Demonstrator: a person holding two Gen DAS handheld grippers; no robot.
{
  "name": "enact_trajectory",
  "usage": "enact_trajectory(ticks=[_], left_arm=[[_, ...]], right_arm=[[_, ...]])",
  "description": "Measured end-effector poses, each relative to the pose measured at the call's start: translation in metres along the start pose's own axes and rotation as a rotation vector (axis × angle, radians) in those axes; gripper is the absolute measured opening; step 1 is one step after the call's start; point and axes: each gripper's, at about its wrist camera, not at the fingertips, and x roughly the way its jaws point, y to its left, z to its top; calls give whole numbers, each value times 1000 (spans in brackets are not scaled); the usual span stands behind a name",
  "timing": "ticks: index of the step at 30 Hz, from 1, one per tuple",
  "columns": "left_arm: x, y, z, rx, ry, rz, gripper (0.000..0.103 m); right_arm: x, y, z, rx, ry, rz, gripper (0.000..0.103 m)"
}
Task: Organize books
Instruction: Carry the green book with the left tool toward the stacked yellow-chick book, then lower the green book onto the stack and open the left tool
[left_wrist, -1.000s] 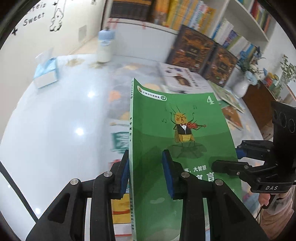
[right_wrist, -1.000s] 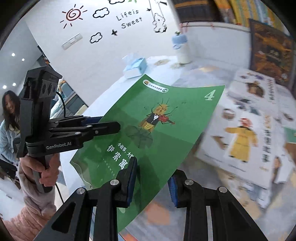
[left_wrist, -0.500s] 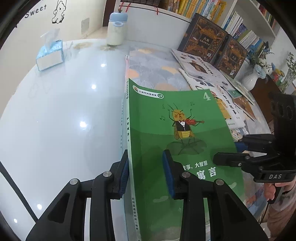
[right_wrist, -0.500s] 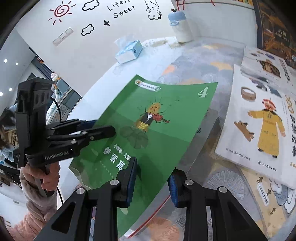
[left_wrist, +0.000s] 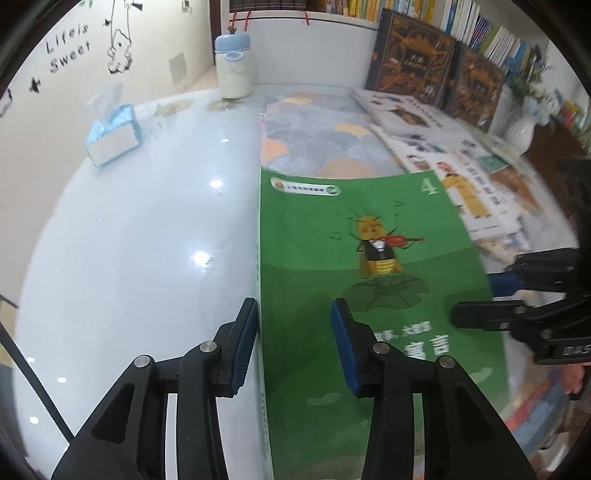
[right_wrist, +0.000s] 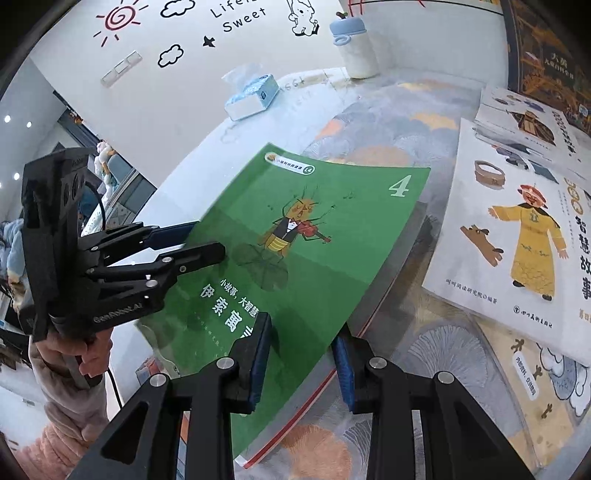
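Observation:
A thin green book (left_wrist: 369, 280) with a violin-playing insect and a "4" on its cover is held low over the patterned mat (left_wrist: 314, 140). My left gripper (left_wrist: 293, 347) has its jaws apart around the book's spine edge; whether the pads press on it is unclear. My right gripper (right_wrist: 301, 354) straddles the book's (right_wrist: 303, 240) right edge the same way. The left gripper also shows in the right wrist view (right_wrist: 207, 243), the right gripper in the left wrist view (left_wrist: 491, 299).
White picture books (right_wrist: 517, 229) lie on the mat to the right. Dark hardcovers (left_wrist: 413, 55) lean against a bookshelf at the back. A tissue box (left_wrist: 112, 134) and a blue-lidded bottle (left_wrist: 234, 62) stand on the white table (left_wrist: 129, 240). A vase (left_wrist: 521, 127) stands far right.
The green book has come down and flattened towards the mat, with both grippers moving along with it. The views have tilted downward.

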Motion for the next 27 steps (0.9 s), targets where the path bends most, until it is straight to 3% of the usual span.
enact_trajectory(ticks=[5, 8, 15, 17, 21, 27], left_arm=[[1, 6, 2, -46, 8, 17, 38], [-8, 6, 3, -65, -11, 75, 38], [-34, -16, 38, -138, -95, -63, 38], [-32, -36, 52, -140, -100, -73, 38], [-16, -92, 68, -90, -85, -186, 38], [24, -160, 76, -27, -9, -228, 38]], right_arm=[[0, -5, 3, 45, 21, 20, 37], [-12, -15, 0, 67, 16, 31, 55], [-71, -64, -5, 129, -82, -1, 56], [-93, -90, -11, 177, -121, -8, 56], [-126, -136, -30, 274, -179, -6, 56], [-142, -203, -71, 410, -137, -9, 56]])
